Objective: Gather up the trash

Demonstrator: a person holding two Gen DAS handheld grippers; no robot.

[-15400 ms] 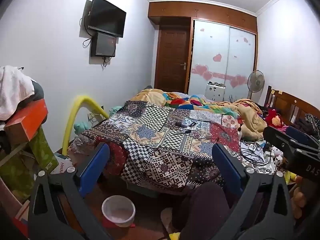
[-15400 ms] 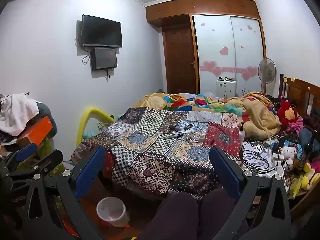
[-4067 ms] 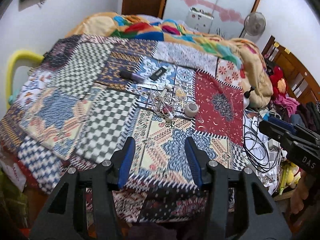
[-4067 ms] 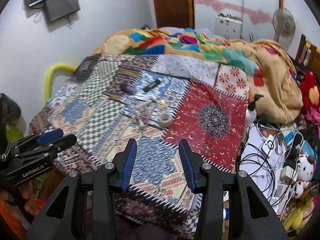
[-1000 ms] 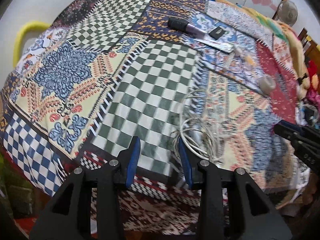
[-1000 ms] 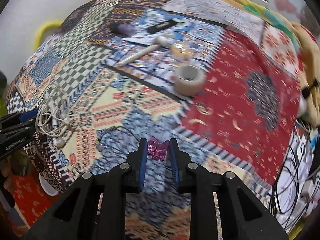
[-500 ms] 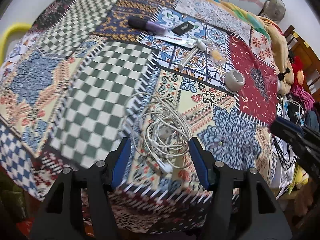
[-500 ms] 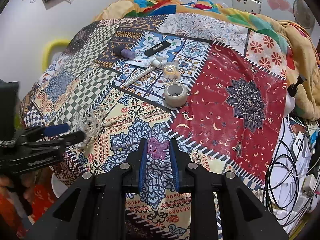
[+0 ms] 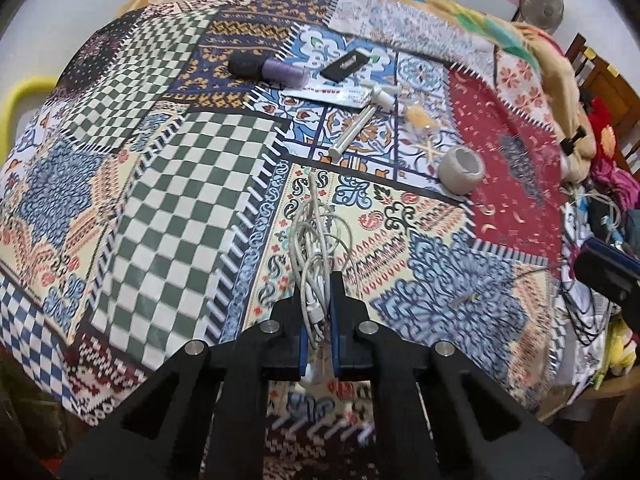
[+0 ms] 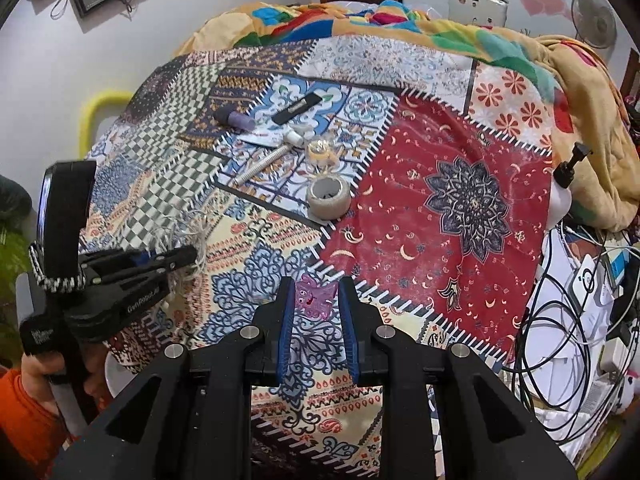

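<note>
Left claw (image 9: 318, 312) now clamping cable bundle (image 9: 316, 248)

Both tools are matte black plastic frames with triangular cut-outs. The left gripper (image 9: 318, 312) has silver round screw heads along its arms and blue pads (image 9: 303, 340) lining the inner faces of its fingers. The right gripper (image 10: 316, 306) shows the same silver screws and ribbed blue pads (image 10: 285, 332). At nine o'clock in the right wrist view, the left tool carries white lettering (too small to read surely) and a black-and-white braided cord (image 10: 56, 280); below, a bare-skinned hand (image 10: 38, 372) emerges from an orange sleeve (image 10: 24, 420).
</note>
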